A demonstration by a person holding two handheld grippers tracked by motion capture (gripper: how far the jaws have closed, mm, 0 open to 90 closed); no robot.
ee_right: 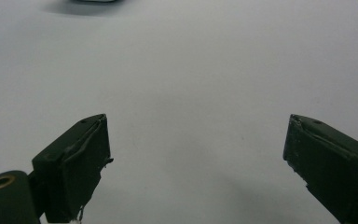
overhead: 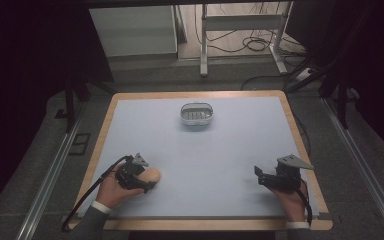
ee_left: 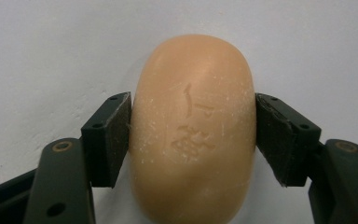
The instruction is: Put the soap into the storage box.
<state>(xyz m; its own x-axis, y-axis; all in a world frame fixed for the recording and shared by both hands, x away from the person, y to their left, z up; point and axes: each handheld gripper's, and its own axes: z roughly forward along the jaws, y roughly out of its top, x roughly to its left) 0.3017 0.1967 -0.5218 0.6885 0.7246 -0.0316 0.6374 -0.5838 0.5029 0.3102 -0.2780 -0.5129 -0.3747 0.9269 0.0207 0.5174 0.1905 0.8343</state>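
Pale blue mat (overhead: pixel 220 150) covers wood-rimmed table (overhead: pixel 300 135).

Worktop (overhead: pixel 230 160): a wooden-edged board covered by a pale blue-grey sheet. A tan oval soap bar (overhead: pixel 151 175) lies on the sheet near the front left corner. A small oval metal-rimmed dish (overhead: pixel 197 113) stands near the far edge, centred, well apart from the soap bar.

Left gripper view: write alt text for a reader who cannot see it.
A peach-coloured oval bar of soap, stamped with faint characters, lies on a pale blue table, clamped at its sides between the two black fingers of the left gripper. The fingers rise from the bottom corners and press against the bar's middle.
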